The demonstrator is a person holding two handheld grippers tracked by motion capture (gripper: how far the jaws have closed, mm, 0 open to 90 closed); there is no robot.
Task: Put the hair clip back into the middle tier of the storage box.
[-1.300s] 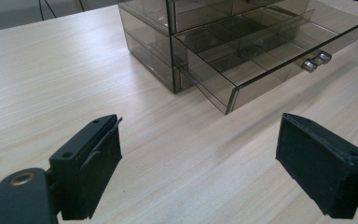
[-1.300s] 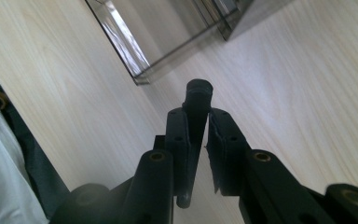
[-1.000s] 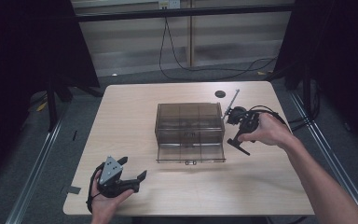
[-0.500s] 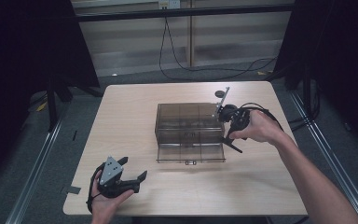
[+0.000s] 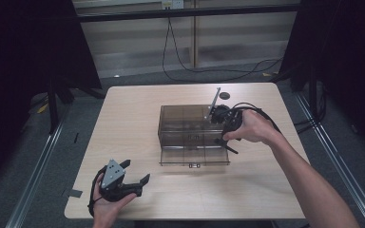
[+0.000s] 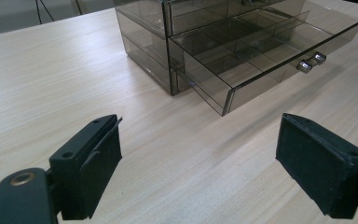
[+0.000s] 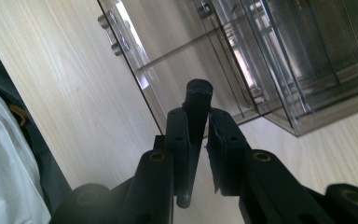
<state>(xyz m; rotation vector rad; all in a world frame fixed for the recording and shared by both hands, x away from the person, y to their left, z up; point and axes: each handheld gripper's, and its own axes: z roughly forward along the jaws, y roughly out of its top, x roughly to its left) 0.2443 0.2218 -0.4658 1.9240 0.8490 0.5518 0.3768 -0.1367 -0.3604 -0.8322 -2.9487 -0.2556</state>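
Hands come in from the near edge of the pale wooden table (image 5: 133, 118). Nearest, by the front left corner, the left gripper (image 5: 134, 173) rests in the left hand, and its two black jaws are spread wide apart with nothing between them. In the left gripper view, bare wood lies between the jaws.

Farther in, at the middle of the table, stands the smoky see-through plastic drawer box (image 5: 183, 124). Its bottom drawer (image 6: 261, 51) is pulled out toward the person, and it has two little silver knobs (image 6: 310, 61) on the front.

At the box's right side, the right gripper (image 7: 198, 126) is pressed shut on a thin black stick with a round tip (image 7: 196, 100). The stick is over the open drawer.
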